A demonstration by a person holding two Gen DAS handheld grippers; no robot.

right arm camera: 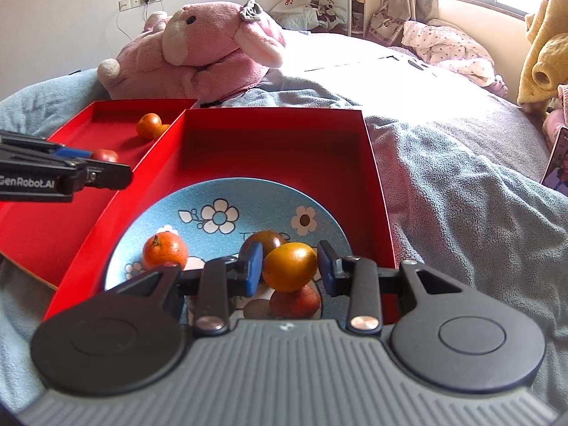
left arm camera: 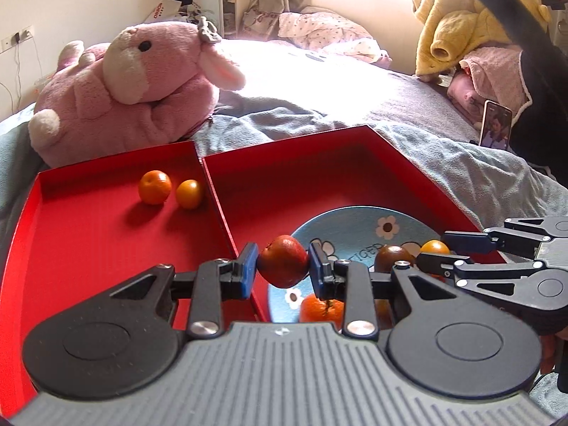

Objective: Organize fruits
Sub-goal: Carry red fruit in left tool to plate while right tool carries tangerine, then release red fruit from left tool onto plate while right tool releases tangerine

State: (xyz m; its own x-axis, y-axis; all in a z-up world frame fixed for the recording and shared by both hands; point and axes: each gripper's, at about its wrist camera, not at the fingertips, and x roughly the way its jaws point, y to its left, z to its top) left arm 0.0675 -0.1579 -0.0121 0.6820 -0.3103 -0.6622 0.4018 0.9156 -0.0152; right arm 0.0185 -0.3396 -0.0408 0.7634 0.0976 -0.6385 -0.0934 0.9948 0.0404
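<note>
Bed with grey-blue blanket (right arm camera: 461, 184) carries two red cardboard trays side by side. Left red tray (left arm camera: 88, 241): two small orange citrus fruits (left arm camera: 154, 187) near far wall. Right red tray (right arm camera: 277, 142): blue flower-print plate (right arm camera: 220, 191) with stemmed orange mandarin (right arm camera: 165, 251), dark brown fruit (right arm camera: 267, 239), red fruit (right arm camera: 296, 301). Left gripper (left arm camera: 283, 266): jaws pinching red round fruit (left arm camera: 283, 266) over the tray divider. Right gripper (right arm camera: 289, 266): jaws around yellow-orange round fruit (right arm camera: 289, 266), small gap on right side.
</note>
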